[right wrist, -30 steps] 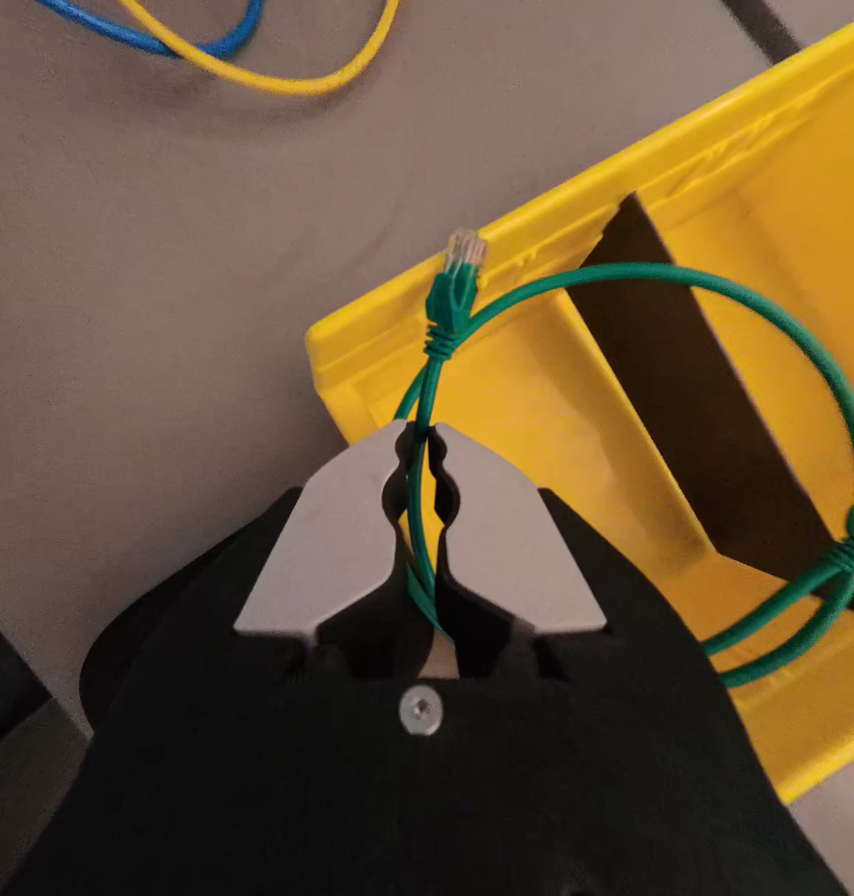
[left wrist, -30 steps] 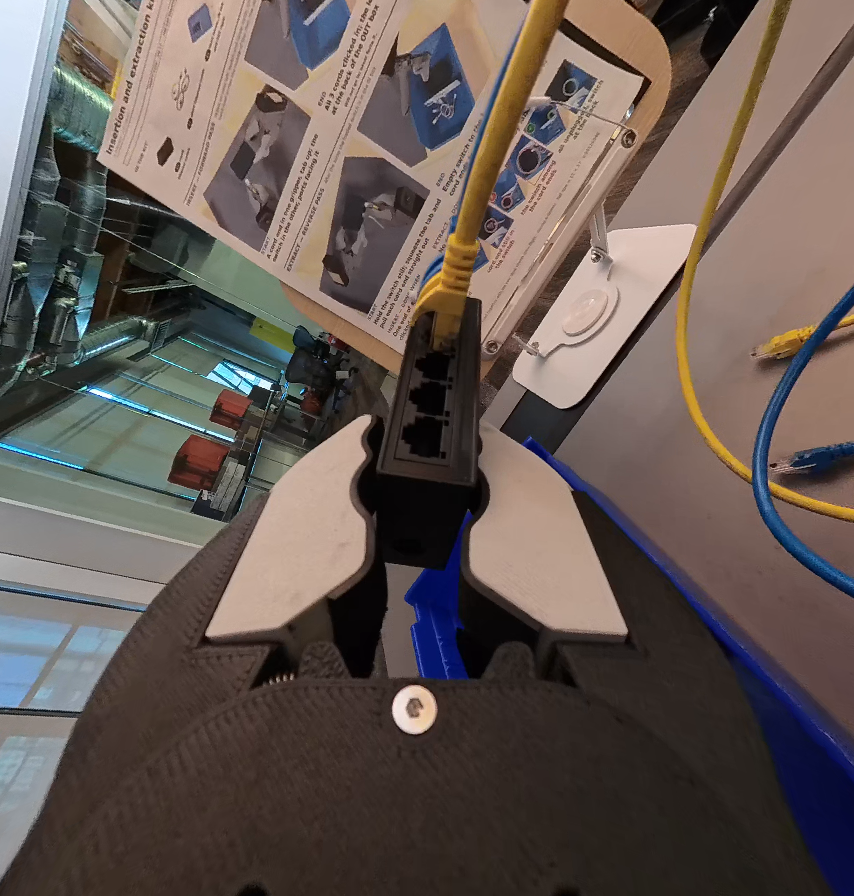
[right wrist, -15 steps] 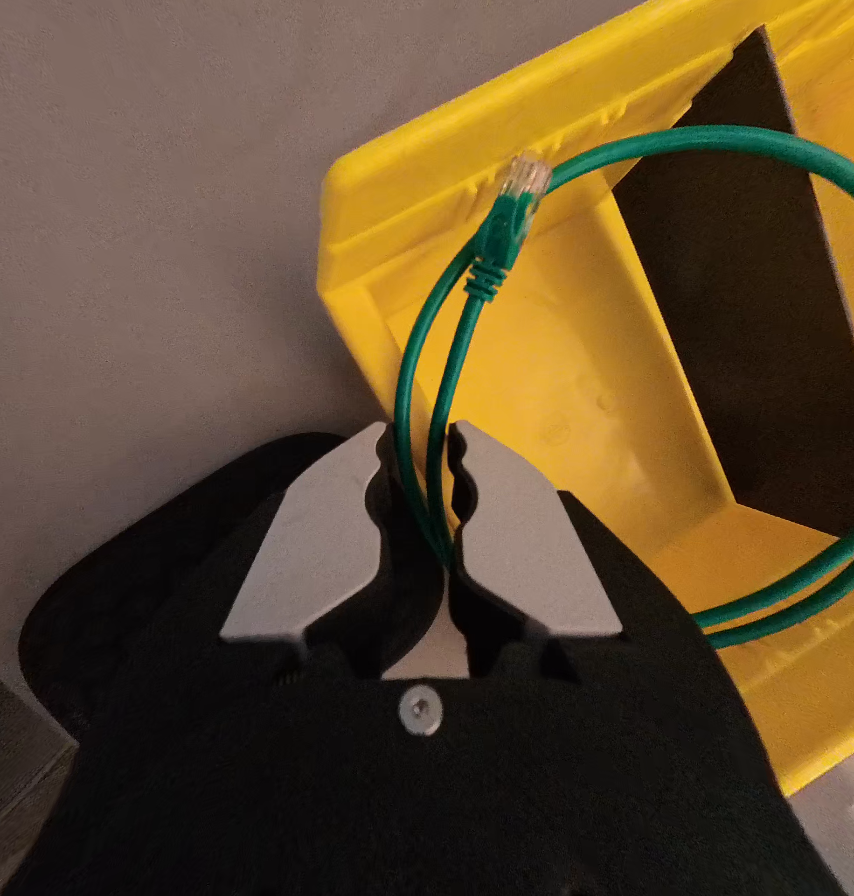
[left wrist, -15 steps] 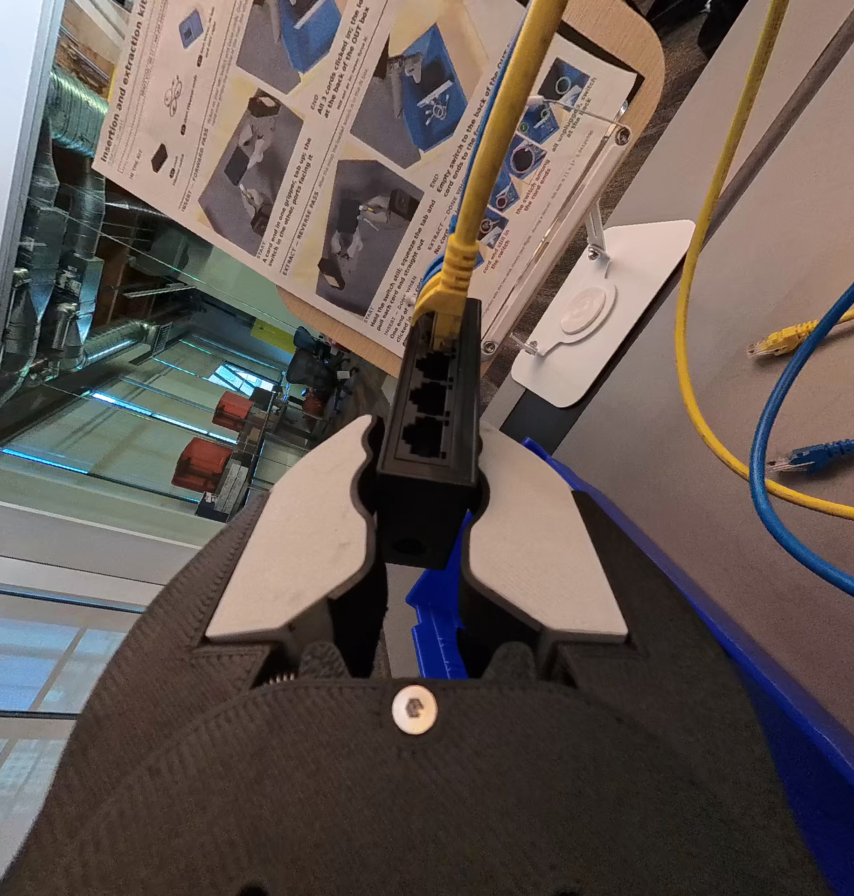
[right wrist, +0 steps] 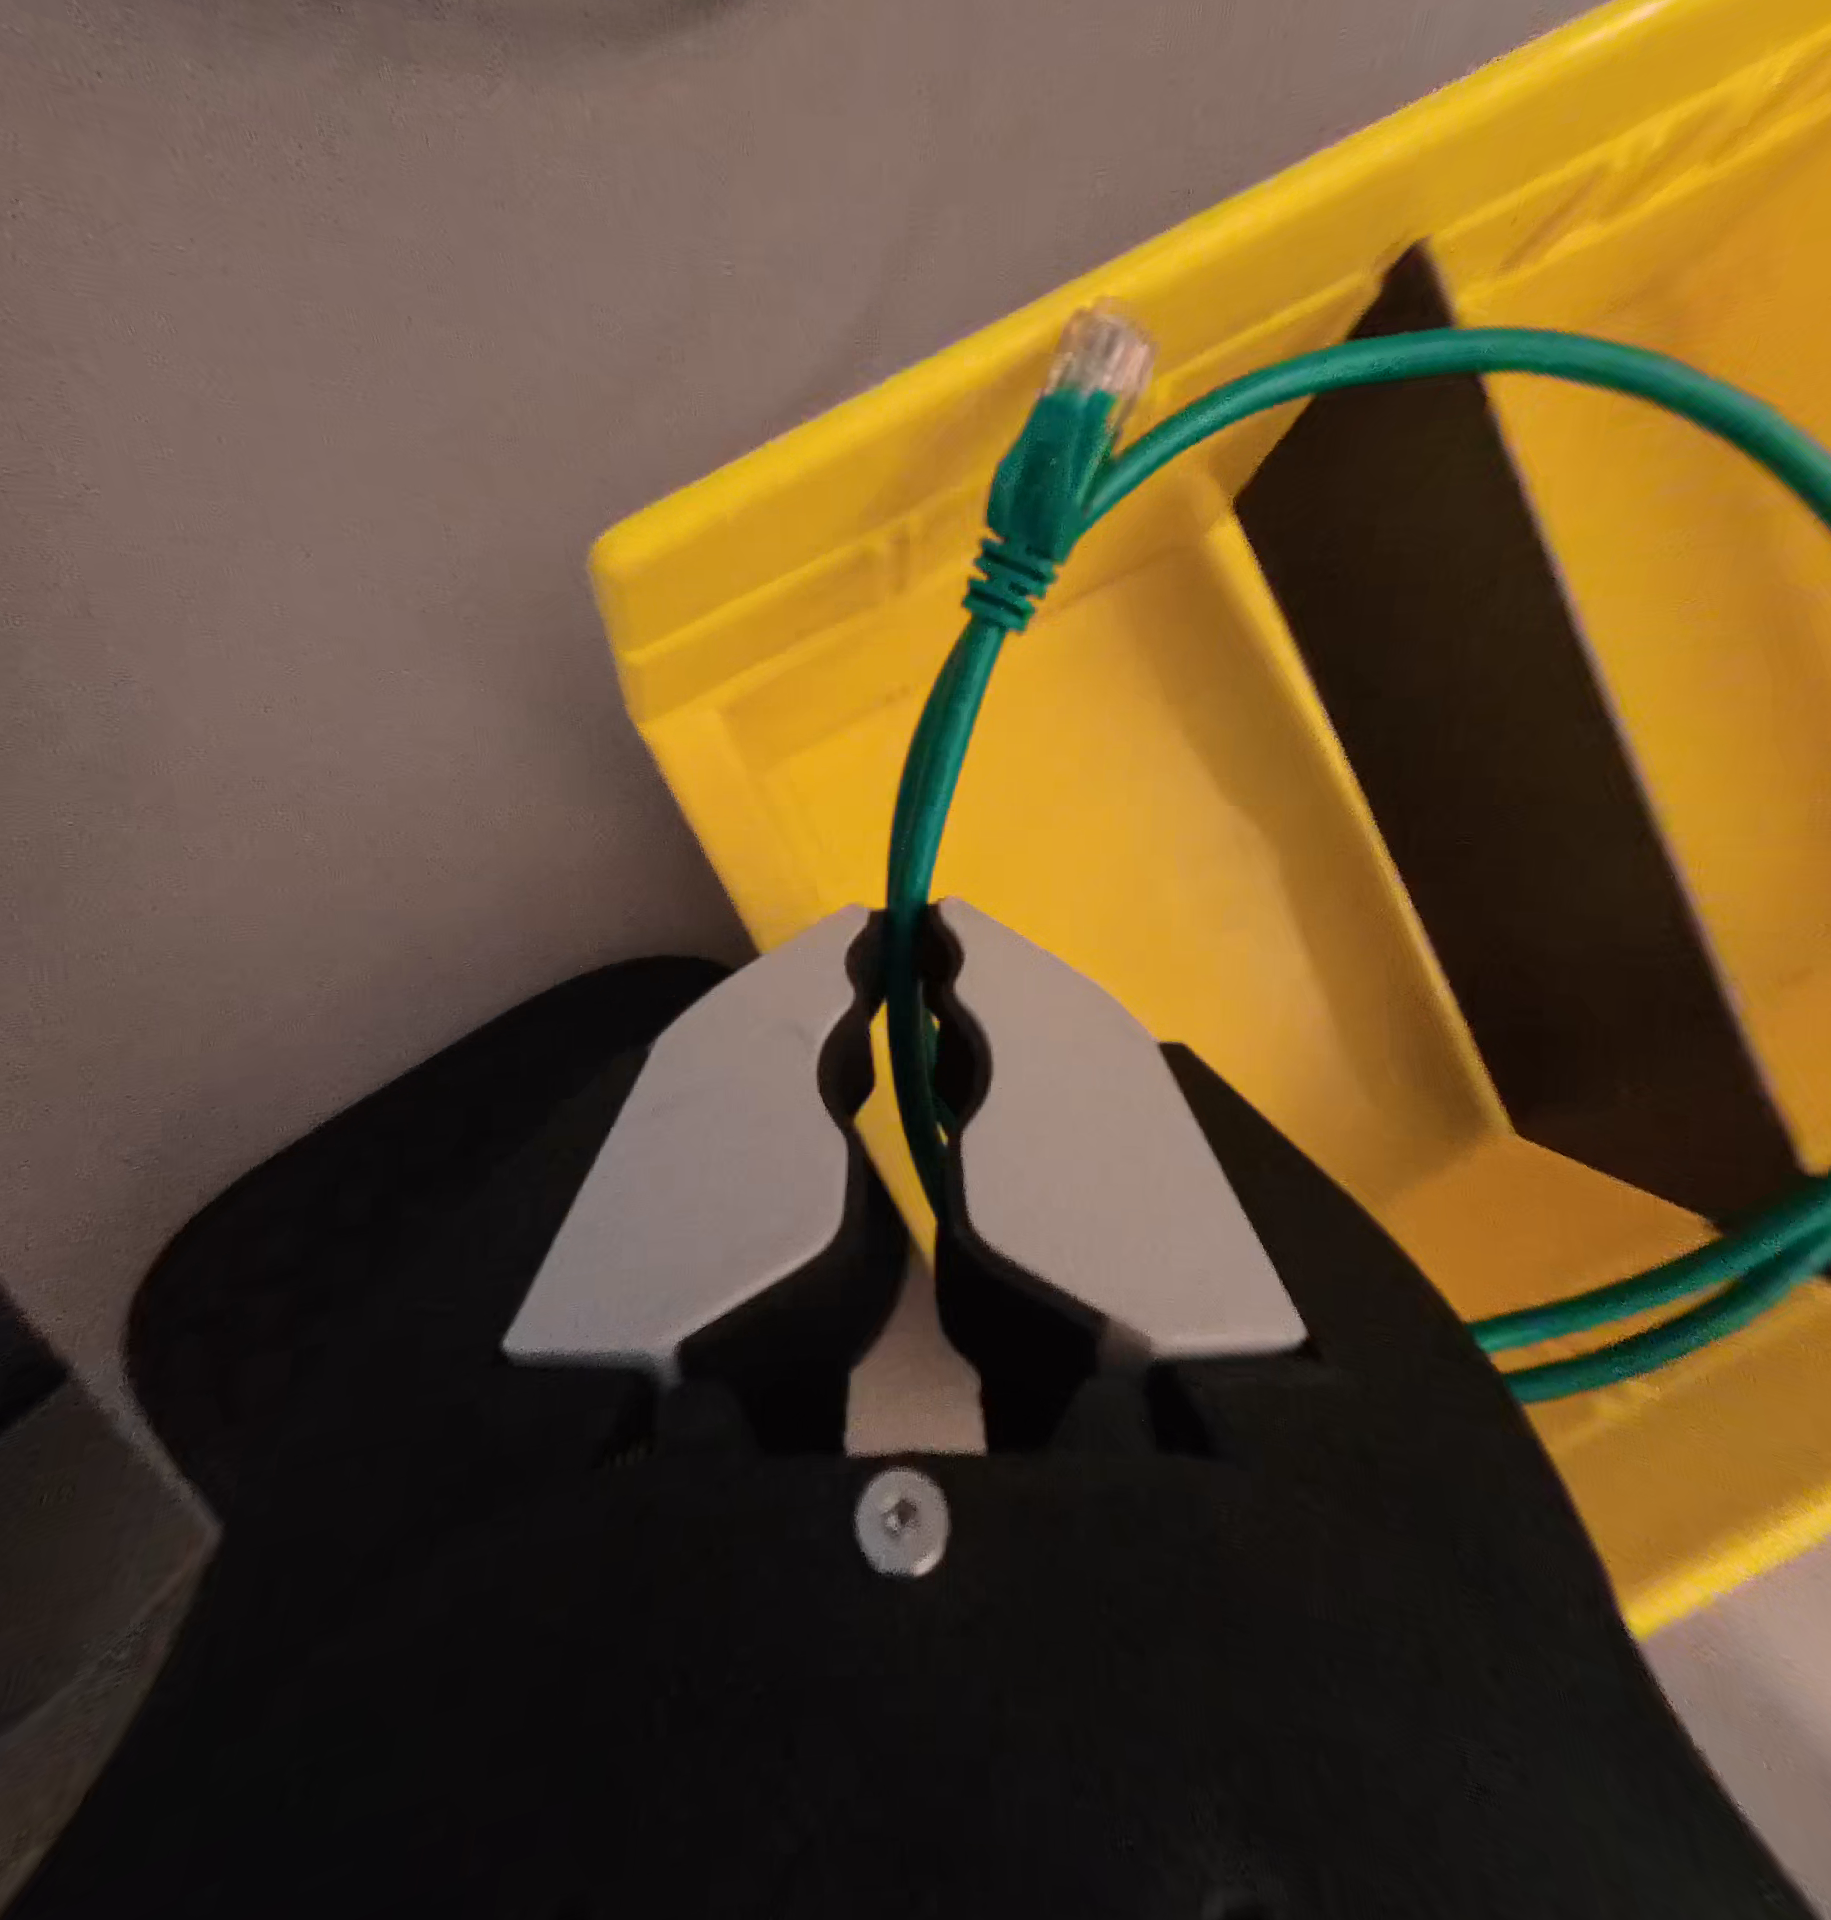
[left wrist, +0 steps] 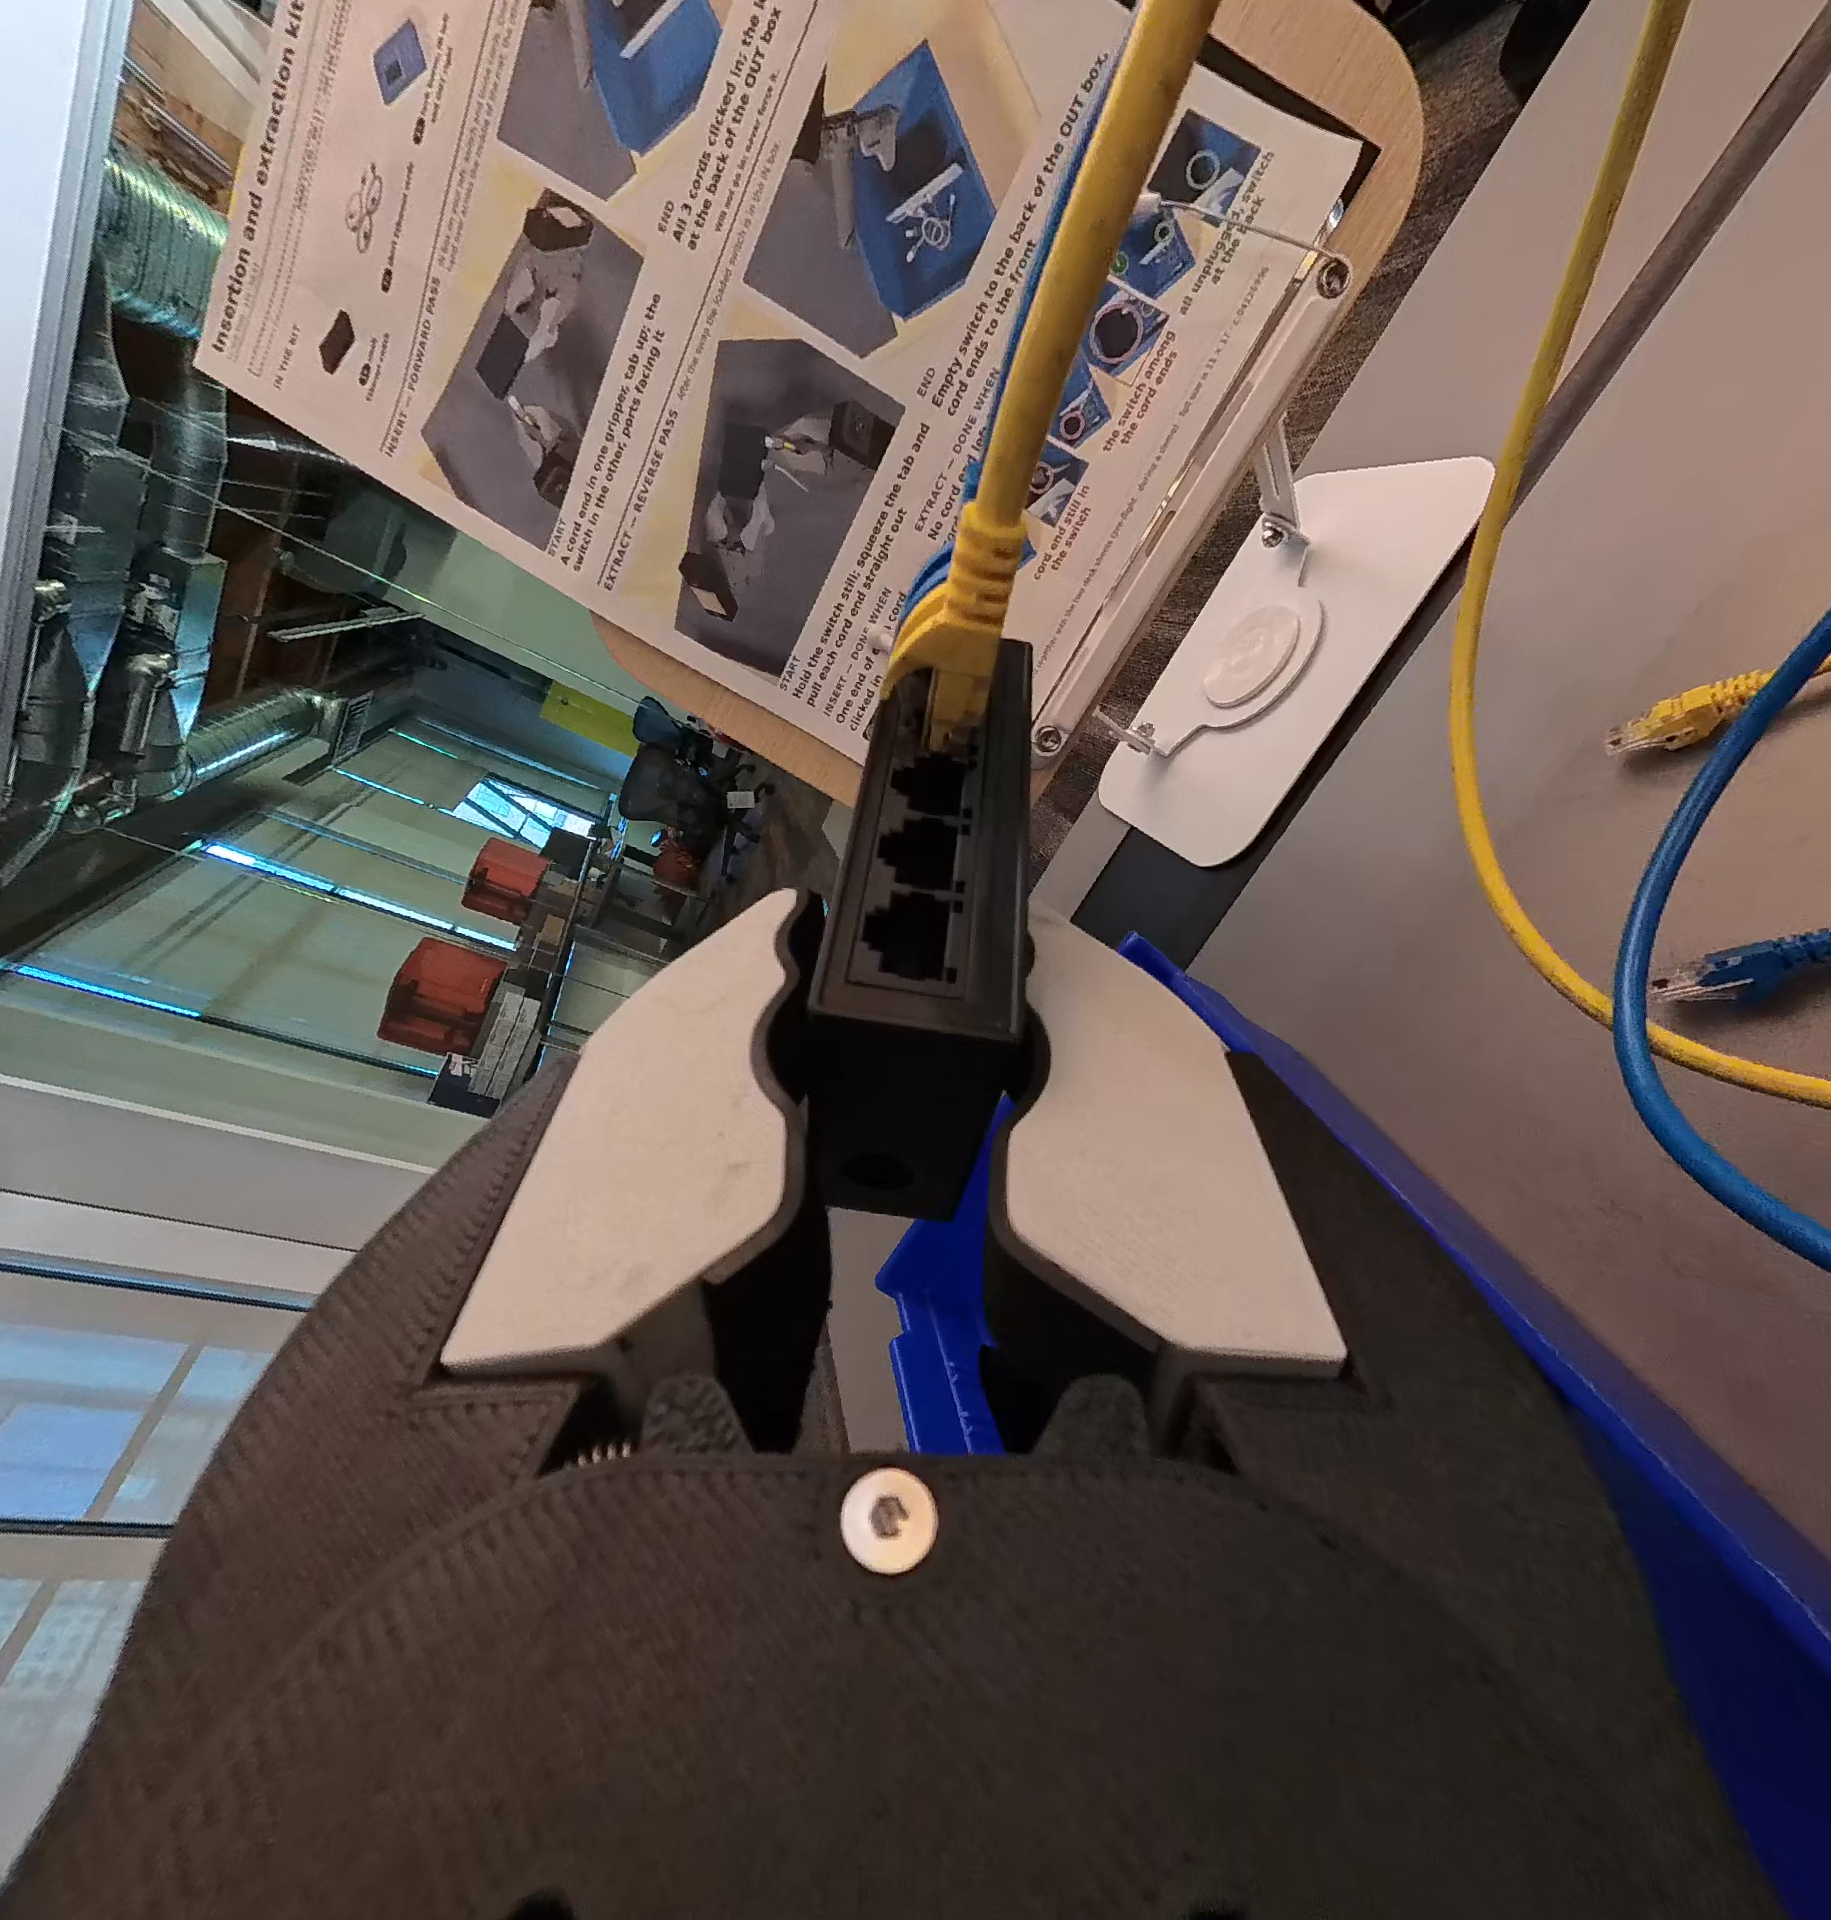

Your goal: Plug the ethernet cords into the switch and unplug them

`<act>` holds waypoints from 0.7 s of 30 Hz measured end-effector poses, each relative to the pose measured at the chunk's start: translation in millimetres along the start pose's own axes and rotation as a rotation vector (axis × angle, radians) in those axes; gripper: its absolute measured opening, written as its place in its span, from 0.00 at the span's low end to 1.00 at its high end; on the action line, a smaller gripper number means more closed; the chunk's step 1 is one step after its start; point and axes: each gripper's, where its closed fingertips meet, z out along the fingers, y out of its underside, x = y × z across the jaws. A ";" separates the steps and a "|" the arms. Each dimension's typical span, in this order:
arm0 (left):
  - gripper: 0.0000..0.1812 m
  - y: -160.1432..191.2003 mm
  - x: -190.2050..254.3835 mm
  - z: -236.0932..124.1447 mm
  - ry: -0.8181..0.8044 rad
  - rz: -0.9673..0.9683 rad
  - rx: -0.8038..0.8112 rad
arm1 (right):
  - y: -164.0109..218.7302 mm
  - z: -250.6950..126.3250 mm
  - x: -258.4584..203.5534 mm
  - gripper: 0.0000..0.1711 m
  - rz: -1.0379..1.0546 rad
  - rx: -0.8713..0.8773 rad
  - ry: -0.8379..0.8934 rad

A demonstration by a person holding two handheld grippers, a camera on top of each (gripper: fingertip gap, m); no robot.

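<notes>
Left hand-held gripper [left wrist: 916,1023]: clamped on the black switch [left wrist: 932,935], one grey finger on each side of its body.
Switch: held clear of the counter, port face turned toward the camera; three near ports stand open.
Yellow cord [left wrist: 1056,312]: its plug sits in the farthest port of the switch, the cable running up and out of the top of the left wrist view.
Blue cord [left wrist: 1659,1039]: a blue strand shows just behind the yellow plug at the switch; whether it is plugged in cannot be told. Its free end lies on the grey counter [left wrist: 1410,1039], crossing the yellow cable.
Loose yellow plug [left wrist: 1680,717]: resting on the counter, near the blue plug but apart from it.
Blue bin [left wrist: 1306,1101]: its rim runs beside and below the left gripper.
Instruction sheet [left wrist: 682,260]: propped on a white stand behind the switch.
Right hand-held gripper [right wrist: 906,914]: nearly closed, pinching the green cord [right wrist: 916,810] between its fingertips.
Green cord: plug end pointing up past the fingertips, the rest looping round over the yellow bin [right wrist: 1098,883].
Yellow bin: sits on the counter, with a dark divider [right wrist: 1493,779] inside.
</notes>
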 end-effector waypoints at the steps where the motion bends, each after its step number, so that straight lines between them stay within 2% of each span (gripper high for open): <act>1: 0.17 -0.6 0.3 -0.2 0.000 0.001 0.001 | -3.6 -2.0 7.0 0.05 -0.059 0.014 0.047; 4: 0.18 -2.5 1.2 -0.6 -0.001 0.007 0.003 | -4.1 9.1 14.3 0.05 -0.194 -0.001 0.084; 7: 0.17 -4.3 2.9 -0.7 0.001 0.015 0.004 | 21.7 34.8 10.5 0.05 -0.090 -0.176 -0.062; 10: 0.17 -4.6 4.1 -0.7 0.003 0.020 0.002 | 1.6 39.2 6.1 0.07 0.061 -0.081 -0.198; 12: 0.18 -3.9 3.9 -0.9 0.003 0.020 0.000 | -5.4 34.0 9.6 0.15 0.067 -0.045 -0.199; 16: 0.17 -1.4 0.6 -1.9 -0.002 0.010 -0.001 | -21.8 -6.3 32.9 0.16 -0.027 0.096 -0.028; 18: 0.17 -0.3 -0.6 -1.8 -0.004 0.005 -0.003 | -23.6 -34.2 65.4 0.16 -0.012 0.168 0.158; 20: 0.17 -0.2 -0.8 -1.4 -0.005 0.005 -0.002 | -11.4 -54.2 108.4 0.17 0.020 0.156 0.382; 21: 0.17 -0.6 -0.7 -1.2 -0.006 0.007 -0.001 | -5.8 -56.2 120.3 0.18 0.029 0.135 0.425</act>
